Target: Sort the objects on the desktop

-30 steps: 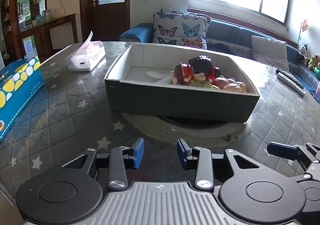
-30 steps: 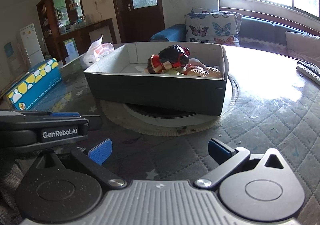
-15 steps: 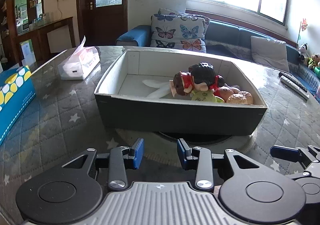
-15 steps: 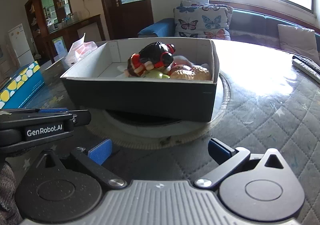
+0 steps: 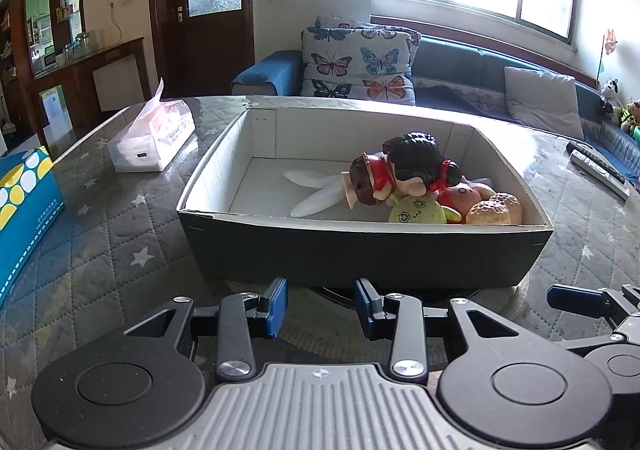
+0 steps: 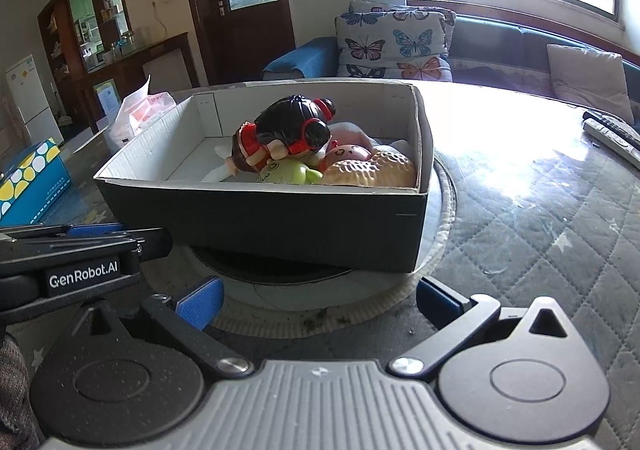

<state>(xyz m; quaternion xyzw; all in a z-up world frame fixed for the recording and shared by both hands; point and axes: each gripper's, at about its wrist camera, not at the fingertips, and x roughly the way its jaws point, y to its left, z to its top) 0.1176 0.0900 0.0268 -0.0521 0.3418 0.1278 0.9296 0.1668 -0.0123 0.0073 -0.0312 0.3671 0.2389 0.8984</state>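
Left claw [image 5: 320,306] narrowly apart, right claw [image 6: 320,300] wide, both empty; box [image 5: 360,254] wall hides toys' [image 5: 416,185] undersides.

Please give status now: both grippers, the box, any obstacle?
Left gripper and right gripper open, empty. Box ahead, toys inside. Nothing between.

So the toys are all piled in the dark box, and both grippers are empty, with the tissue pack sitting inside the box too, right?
Not quite: the tissue pack sits on the table outside the dark box, beyond its left end, as the left wrist view shows. The toys are piled in the box, and the left gripper and right gripper are empty.
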